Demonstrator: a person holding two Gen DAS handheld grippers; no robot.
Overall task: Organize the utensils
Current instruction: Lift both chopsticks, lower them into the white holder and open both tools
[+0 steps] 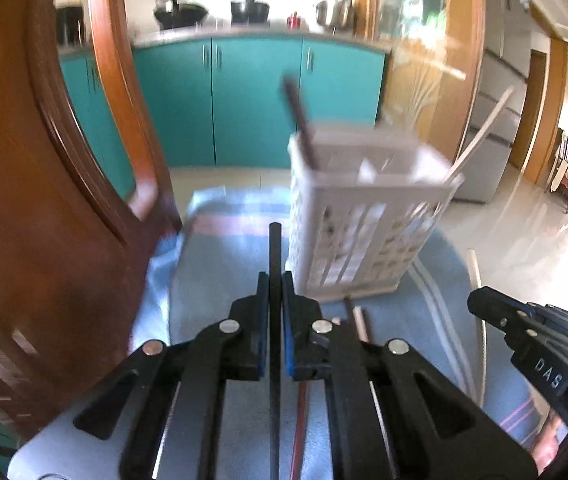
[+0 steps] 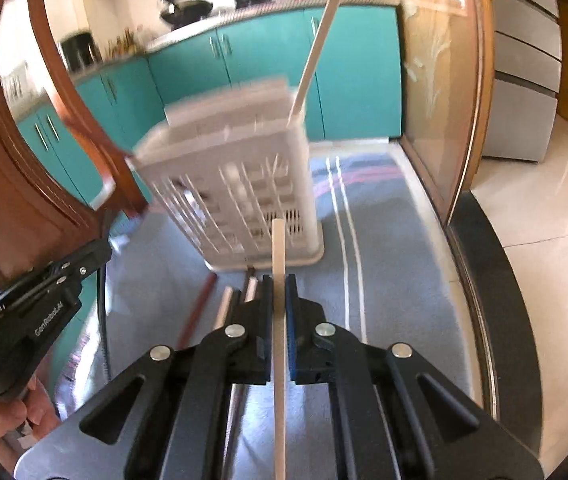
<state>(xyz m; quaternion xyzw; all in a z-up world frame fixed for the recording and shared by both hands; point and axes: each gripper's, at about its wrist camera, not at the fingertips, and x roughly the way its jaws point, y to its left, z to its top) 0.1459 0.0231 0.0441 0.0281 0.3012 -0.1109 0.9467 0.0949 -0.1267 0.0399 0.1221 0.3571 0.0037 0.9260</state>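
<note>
A white slotted utensil holder [image 1: 364, 216] stands on a blue striped cloth [image 1: 223, 264]; it also shows in the right wrist view [image 2: 239, 184]. A dark chopstick [image 1: 302, 126] and a pale chopstick [image 1: 480, 136] lean in it. My left gripper [image 1: 275, 280] is shut on a black chopstick [image 1: 274, 248], just short of the holder's base. My right gripper [image 2: 279, 282] is shut on a pale chopstick [image 2: 278, 248], also close to the holder. Loose chopsticks [image 2: 219, 312] lie on the cloth between the grippers, among them a red one [image 2: 197, 308].
A wooden chair back [image 1: 63, 184] stands close on the left. Teal kitchen cabinets [image 1: 255, 96] are behind the holder. A glass door with a wooden frame [image 2: 444, 92] is on the right. The table's dark rim [image 2: 484, 256] curves along the right side.
</note>
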